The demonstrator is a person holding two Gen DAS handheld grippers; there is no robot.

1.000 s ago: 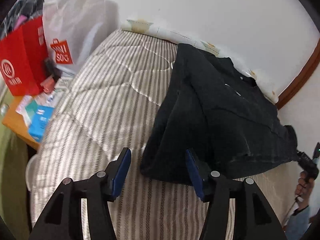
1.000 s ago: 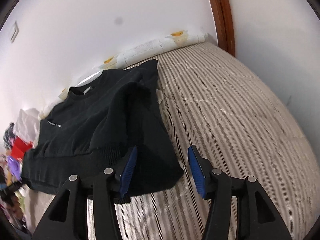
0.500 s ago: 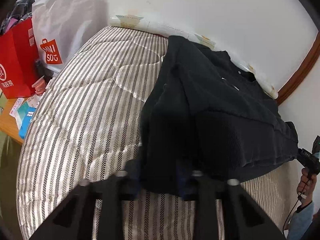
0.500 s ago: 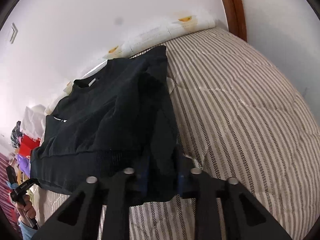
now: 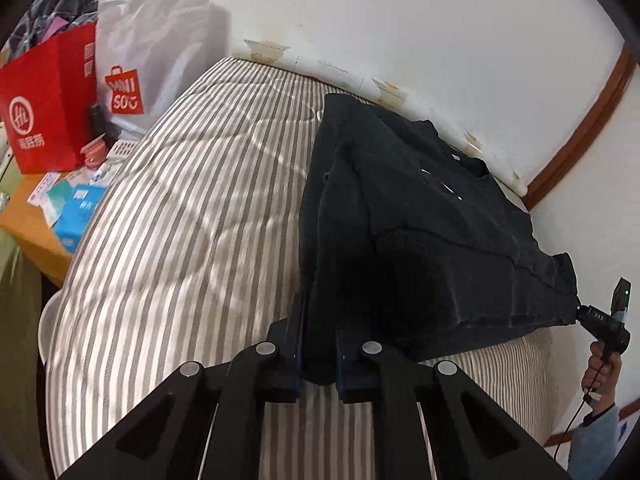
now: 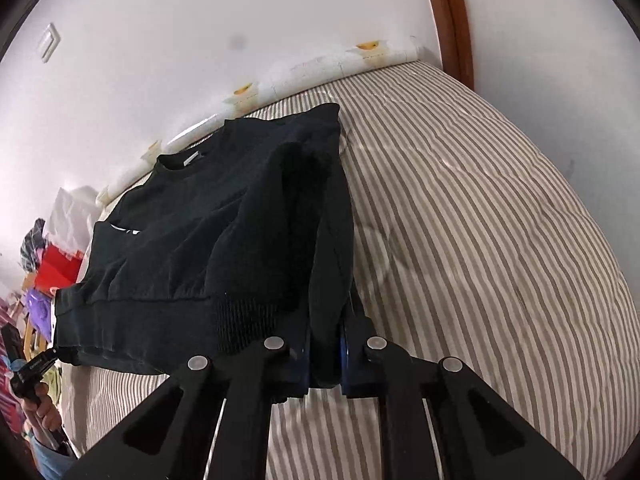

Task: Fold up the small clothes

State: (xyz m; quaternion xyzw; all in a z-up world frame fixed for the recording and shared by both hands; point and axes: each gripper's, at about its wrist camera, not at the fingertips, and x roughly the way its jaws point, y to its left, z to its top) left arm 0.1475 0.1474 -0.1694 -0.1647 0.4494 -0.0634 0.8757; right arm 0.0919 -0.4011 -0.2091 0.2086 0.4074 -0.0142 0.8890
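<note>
A black sweatshirt (image 5: pixel 404 216) lies on a striped bed (image 5: pixel 192 216), its near hem lifted off the cover. My left gripper (image 5: pixel 319 344) is shut on the sweatshirt's near left hem corner. My right gripper (image 6: pixel 325 354) is shut on the near right hem corner of the sweatshirt (image 6: pixel 208 232). The ribbed hem stretches between the two grips. The right gripper also shows at the far edge of the left wrist view (image 5: pixel 600 320), and the left gripper at the far edge of the right wrist view (image 6: pixel 36 364). The collar end rests near the wall.
A red paper bag (image 5: pixel 44 112) and a white shopping bag (image 5: pixel 148 48) stand left of the bed, by a wooden side table (image 5: pixel 36 224) with boxes and papers. A white wall runs behind the bed, with a brown wooden frame (image 6: pixel 452 16) at its right.
Both grippers went from open beside the hem corners to shut on them. The near hem has risen off the bed.
</note>
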